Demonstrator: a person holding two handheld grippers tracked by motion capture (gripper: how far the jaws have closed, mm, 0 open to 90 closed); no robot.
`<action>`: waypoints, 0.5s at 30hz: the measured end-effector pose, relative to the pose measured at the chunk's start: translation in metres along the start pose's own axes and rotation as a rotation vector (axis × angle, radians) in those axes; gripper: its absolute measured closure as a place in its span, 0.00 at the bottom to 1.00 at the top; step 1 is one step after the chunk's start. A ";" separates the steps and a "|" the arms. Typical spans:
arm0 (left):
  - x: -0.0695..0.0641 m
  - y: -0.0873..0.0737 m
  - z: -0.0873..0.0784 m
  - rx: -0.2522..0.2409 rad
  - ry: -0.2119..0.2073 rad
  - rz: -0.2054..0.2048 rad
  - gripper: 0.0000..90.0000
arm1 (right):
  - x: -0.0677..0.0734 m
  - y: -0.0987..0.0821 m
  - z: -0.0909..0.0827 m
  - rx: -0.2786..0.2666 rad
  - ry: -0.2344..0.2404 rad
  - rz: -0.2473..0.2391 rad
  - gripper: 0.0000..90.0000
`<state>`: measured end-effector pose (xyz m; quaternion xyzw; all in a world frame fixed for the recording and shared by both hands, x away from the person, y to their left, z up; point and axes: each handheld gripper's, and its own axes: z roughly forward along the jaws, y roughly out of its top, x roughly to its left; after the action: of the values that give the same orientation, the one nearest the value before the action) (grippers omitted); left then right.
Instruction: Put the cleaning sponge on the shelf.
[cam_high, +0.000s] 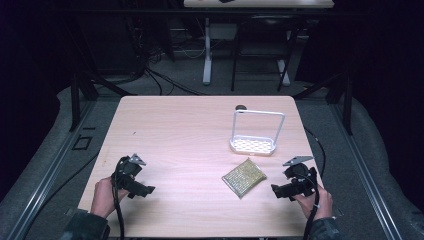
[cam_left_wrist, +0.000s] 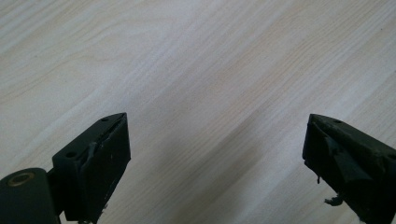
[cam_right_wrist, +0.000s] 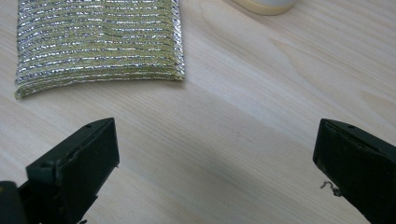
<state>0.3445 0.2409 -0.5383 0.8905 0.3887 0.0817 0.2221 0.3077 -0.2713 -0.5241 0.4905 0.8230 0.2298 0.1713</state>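
At the left, the person's left gripper (cam_high: 142, 190) is hovering low over bare wood near the front edge of the tabletop (cam_high: 180, 135), its jaws standing wide apart with nothing between them; its own view is showing just pale grain. Nothing is lying near it.

Moving rightward, a gold and silver scouring sponge (cam_high: 244, 177) is lying flat on the tabletop, turned cornerwise, right of centre and toward the front. It is looking light and soft, with a woven metallic skin that should give under pressure rather than slip; I would judge the best hold to be across one edge or corner, jaws pinching the thickness.

Just behind it, a white sponge holder (cam_high: 253, 145) with a perforated tray and a tall wire loop is standing upright, close to the sponge but apart from it. The loop is the one thing that could get in the way of a reach from above.

Farthest right, the right gripper (cam_high: 281, 192) is pointing toward the sponge, jaws also spread and empty, the sponge's near edge lying just ahead of them.
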 end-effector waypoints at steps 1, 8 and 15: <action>0.000 0.000 0.000 -0.001 -0.002 0.000 0.08 | 0.000 0.001 0.001 0.003 0.013 0.005 0.00; 0.002 0.000 -0.003 -0.044 -0.030 -0.030 0.02 | 0.004 0.006 0.001 0.007 0.036 -0.023 0.04; 0.002 -0.001 -0.002 -0.047 -0.033 -0.034 0.01 | 0.015 0.011 0.003 0.012 -0.002 -0.084 0.18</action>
<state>0.3447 0.2435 -0.5364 0.8796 0.3979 0.0721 0.2505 0.3104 -0.2527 -0.5219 0.4568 0.8440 0.2171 0.1786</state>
